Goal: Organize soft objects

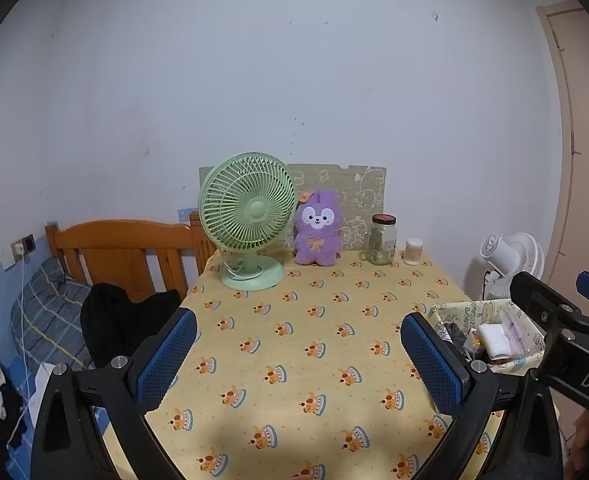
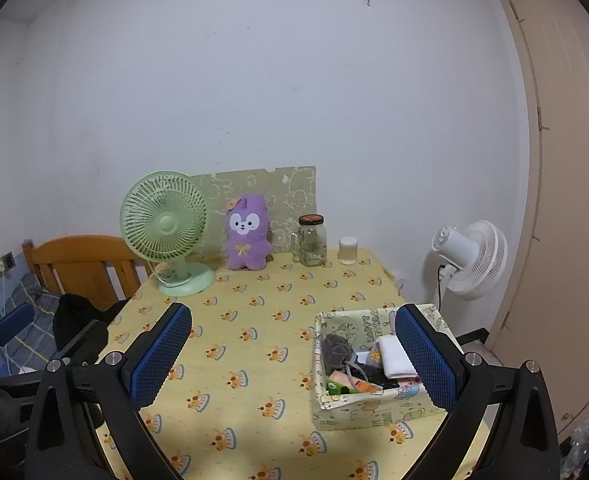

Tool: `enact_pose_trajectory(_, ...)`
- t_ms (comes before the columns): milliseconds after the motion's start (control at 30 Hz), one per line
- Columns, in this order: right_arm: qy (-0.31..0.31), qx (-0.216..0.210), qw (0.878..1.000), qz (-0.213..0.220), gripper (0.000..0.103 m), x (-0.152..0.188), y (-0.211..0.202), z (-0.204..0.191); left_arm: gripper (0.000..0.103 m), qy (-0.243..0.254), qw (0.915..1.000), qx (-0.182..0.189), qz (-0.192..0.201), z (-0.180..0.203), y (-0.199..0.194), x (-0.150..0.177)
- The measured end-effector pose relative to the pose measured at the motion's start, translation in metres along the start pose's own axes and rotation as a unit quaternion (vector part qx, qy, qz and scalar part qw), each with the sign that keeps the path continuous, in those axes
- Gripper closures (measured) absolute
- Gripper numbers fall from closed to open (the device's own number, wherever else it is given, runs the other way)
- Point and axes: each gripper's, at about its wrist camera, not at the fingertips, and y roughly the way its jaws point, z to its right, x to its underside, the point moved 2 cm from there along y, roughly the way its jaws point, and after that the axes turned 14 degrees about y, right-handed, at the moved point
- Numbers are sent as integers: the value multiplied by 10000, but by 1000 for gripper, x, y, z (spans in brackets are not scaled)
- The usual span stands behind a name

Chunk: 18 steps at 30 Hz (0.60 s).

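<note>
A purple plush bunny sits upright at the back of the table against a green board; it also shows in the right wrist view. A printed fabric bin on the table's right side holds a grey cloth, a folded white cloth and other small items; it also shows in the left wrist view. My left gripper is open and empty above the table's front. My right gripper is open and empty, with its right finger in front of the bin.
A green desk fan stands left of the bunny. A glass jar and a cotton-swab tub stand to its right. A white floor fan is off the table's right. A wooden bed frame with black clothing is left.
</note>
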Motion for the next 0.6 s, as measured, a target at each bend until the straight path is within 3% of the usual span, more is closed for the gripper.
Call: enact_pose_trajectory(600, 28, 154, 9999, -54, 0, 0, 4, 7, 0, -25, 10000, 52, -23, -2, -1, 0)
